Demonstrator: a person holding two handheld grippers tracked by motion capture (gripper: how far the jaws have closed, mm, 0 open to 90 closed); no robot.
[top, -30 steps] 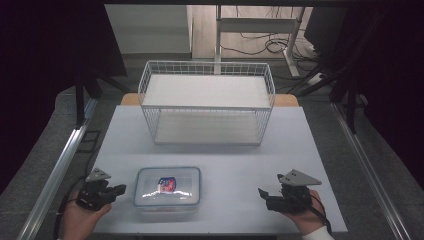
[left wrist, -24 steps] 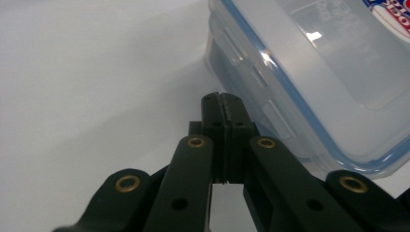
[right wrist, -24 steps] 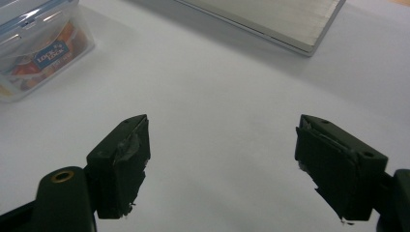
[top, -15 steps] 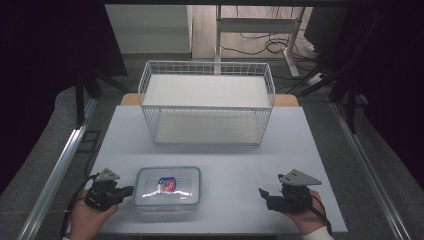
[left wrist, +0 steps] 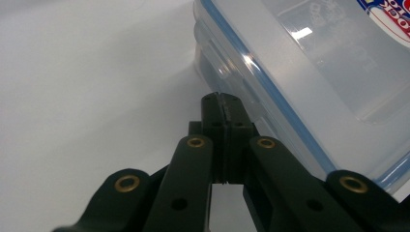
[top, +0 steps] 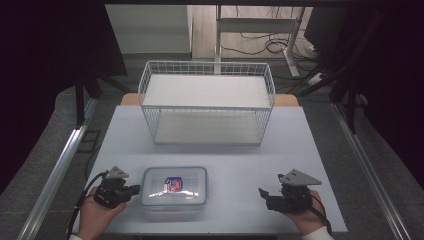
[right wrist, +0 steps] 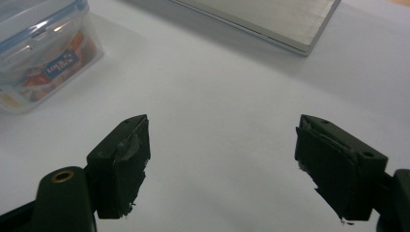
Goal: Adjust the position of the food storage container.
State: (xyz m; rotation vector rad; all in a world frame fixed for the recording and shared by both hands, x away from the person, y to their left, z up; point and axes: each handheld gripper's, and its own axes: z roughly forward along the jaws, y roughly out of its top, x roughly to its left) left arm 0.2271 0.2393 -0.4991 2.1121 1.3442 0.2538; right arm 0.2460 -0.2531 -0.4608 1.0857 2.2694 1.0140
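Note:
A clear plastic container (top: 174,186) with a blue-sealed lid and a red and blue label stands near the table's front edge, left of centre. My left gripper (top: 134,190) lies right beside its left end. In the left gripper view the jaws are pressed together with nothing between them, and my left gripper (left wrist: 220,99) has its tips just short of the side latch of the container (left wrist: 309,63). My right gripper (top: 263,192) rests at the front right, open and holding nothing. The right gripper (right wrist: 222,130) has its jaws spread wide over bare table, with the container (right wrist: 38,43) off to the far left.
A white wire basket shelf (top: 207,102) stands at the back middle of the table; its base (right wrist: 270,19) shows in the right gripper view. Bare white table lies between the container and the right gripper. Metal rails run along both table sides.
My left gripper has slid right, up to the container's left end. The right gripper has hardly moved.

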